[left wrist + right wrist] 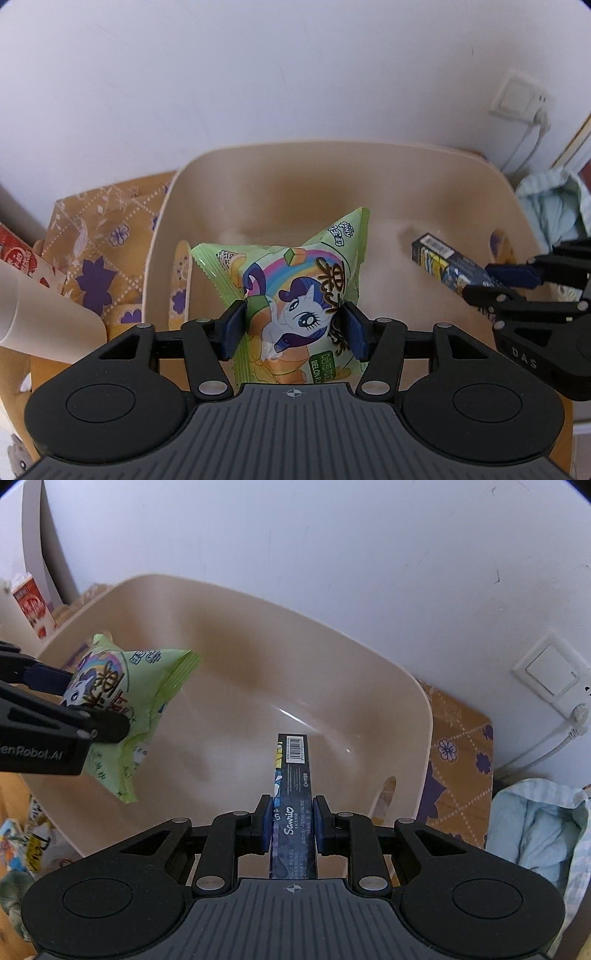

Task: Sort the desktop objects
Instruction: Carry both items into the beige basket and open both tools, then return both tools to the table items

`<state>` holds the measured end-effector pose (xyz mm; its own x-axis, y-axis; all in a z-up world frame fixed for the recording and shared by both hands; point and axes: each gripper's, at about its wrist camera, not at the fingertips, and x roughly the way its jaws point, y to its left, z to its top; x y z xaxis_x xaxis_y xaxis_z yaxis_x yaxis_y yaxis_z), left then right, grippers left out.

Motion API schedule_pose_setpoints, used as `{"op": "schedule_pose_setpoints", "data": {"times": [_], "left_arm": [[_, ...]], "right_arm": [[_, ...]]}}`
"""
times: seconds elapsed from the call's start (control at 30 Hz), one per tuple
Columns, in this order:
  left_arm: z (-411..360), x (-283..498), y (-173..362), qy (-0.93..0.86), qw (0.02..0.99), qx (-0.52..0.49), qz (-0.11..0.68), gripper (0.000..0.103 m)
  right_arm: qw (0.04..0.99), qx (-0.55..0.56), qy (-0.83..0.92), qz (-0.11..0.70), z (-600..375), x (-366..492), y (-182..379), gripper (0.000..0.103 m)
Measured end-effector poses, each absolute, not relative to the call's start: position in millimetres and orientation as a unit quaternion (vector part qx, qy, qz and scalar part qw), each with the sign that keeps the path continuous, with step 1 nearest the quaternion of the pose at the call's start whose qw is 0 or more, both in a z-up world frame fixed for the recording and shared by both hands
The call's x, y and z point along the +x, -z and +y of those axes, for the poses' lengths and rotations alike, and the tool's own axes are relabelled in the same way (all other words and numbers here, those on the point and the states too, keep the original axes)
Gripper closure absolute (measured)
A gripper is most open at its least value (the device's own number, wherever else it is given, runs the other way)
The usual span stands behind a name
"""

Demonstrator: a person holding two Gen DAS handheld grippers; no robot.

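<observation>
A green snack bag (295, 288) with a cartoon pony hangs over the beige plastic basin (295, 177), pinched between the blue pads of my left gripper (293, 328). The right wrist view shows the same bag (122, 686) at the left, above the basin's (295, 657) near-left rim, in the left gripper (74, 701). My right gripper (292, 821) is shut on a slim dark blue box (293, 768) that points forward over the basin floor. From the left wrist, that box (439, 254) sticks out of the right gripper (491, 284) on the right. The basin floor below looks bare.
A floral orange tablecloth (99, 236) lies under the basin. A red-and-white carton (31, 607) and a white paper roll (44, 314) stand to the left. To the right are a wall socket (557, 672) with a cable and a light blue cloth (535, 823).
</observation>
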<state>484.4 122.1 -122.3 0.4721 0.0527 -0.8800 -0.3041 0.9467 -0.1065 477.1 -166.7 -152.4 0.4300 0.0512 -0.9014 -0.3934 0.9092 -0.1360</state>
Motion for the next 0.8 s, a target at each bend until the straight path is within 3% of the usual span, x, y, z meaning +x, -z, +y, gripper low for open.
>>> {"op": "schedule_pose_setpoints", "data": {"times": [0.07,0.1,0.13,0.2,0.37,0.43,0.6,0.8], "left_arm": [[123,484,125,-0.096,0.845,-0.124,0.511,0.036],[124,482,126,-0.093,0.845,-0.125,0.511,0.036],[125,479,126,-0.093,0.845,-0.127,0.512,0.034],[128,474,122,-0.094,0.846,-0.137,0.507,0.028],[136,456,104,-0.089,0.858,-0.155,0.481,0.025],[141,447,94,-0.087,0.861,-0.157,0.476,0.025],[151,418,71,-0.093,0.865,-0.143,0.472,0.024],[157,370,73,-0.099,0.863,-0.092,0.486,0.024]], "right_arm": [[0.834,-0.171,-0.135,0.506,-168,472,150,0.068],[0.837,-0.172,-0.134,0.503,-170,469,148,0.058],[0.840,-0.169,-0.131,0.499,-171,469,146,0.041],[0.849,-0.154,-0.134,0.487,-179,461,136,0.030],[0.862,-0.118,-0.153,0.468,-192,448,108,0.023],[0.867,-0.113,-0.163,0.458,-197,437,96,0.013],[0.872,-0.113,-0.186,0.438,-213,408,75,0.002],[0.864,-0.135,-0.191,0.445,-234,378,83,0.000]]}}
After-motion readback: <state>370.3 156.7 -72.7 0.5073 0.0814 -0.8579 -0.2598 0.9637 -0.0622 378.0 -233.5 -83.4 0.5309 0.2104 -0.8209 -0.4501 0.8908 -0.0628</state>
